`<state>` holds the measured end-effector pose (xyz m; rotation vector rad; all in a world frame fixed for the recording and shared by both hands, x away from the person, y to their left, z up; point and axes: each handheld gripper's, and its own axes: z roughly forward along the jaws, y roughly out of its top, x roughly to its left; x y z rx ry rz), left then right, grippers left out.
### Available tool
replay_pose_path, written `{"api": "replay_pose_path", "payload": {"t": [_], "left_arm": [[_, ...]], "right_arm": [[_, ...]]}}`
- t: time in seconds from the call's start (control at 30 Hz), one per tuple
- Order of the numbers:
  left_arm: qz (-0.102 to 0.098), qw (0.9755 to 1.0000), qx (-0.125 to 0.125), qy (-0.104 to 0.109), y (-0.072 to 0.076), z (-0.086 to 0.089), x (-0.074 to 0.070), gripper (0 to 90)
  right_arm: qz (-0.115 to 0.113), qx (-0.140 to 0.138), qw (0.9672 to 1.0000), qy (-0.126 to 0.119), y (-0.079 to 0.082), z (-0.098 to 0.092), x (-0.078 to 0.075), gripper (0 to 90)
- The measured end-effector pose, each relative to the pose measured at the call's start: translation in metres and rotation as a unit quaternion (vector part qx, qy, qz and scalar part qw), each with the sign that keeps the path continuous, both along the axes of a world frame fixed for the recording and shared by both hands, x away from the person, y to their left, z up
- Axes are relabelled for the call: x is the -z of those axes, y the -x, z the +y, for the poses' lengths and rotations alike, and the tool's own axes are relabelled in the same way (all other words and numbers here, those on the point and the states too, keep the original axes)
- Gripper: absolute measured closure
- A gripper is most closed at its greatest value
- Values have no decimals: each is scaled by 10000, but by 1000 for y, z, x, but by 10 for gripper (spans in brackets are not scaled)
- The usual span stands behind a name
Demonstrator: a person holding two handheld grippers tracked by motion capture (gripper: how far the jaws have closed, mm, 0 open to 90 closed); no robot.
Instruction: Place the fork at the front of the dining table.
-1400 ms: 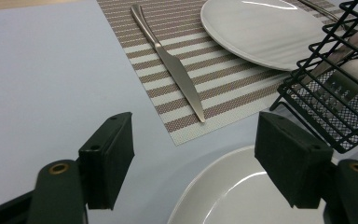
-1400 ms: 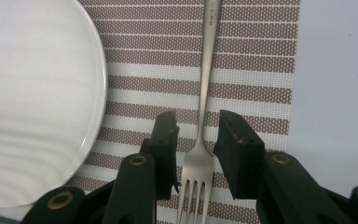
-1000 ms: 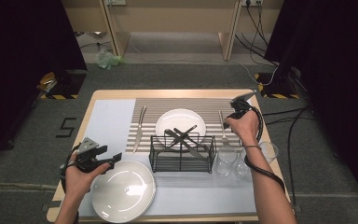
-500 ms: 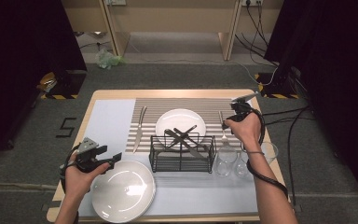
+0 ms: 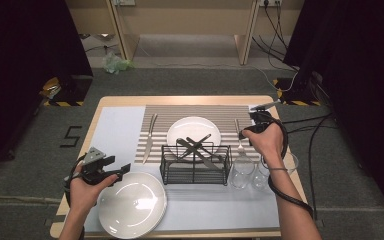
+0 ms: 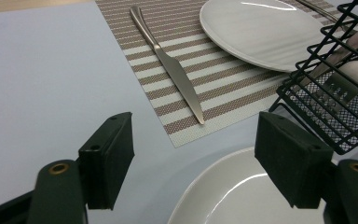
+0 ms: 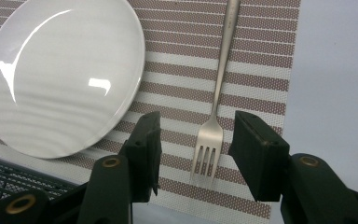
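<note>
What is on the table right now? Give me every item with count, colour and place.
fork: 1, silver, on mat right of far plate, between the open right jaws, untouched
knife: 1, silver, mat's left part
striped mat: 1, brown-white, table's far middle
plates: 2, white, one on mat, one near left
wire basket: 1, black, centre, holding utensils
glasses: 2, clear, right of basket
left gripper: open, above near plate's edge
right gripper: jaws just been opening
</note>
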<state>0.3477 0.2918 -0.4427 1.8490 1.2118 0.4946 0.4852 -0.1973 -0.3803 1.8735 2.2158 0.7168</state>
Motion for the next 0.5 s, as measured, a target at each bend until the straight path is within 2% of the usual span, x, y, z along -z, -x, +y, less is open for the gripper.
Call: {"api": "replay_pose_path", "payload": {"t": [0.17,0.33,0.5], "left_arm": [[5,10000,4,0,0,0,0,277],[0,10000,-2,4,0,0,0,276],[5,10000,1,-3,0,-1,0,276]], "right_arm": [[-18,16,10000,-59,5,-1,0,515],[-121,-3,9999,27,11,-3,-3,500],[-129,-18,9999,-3,17,-5,-4,493]]}}
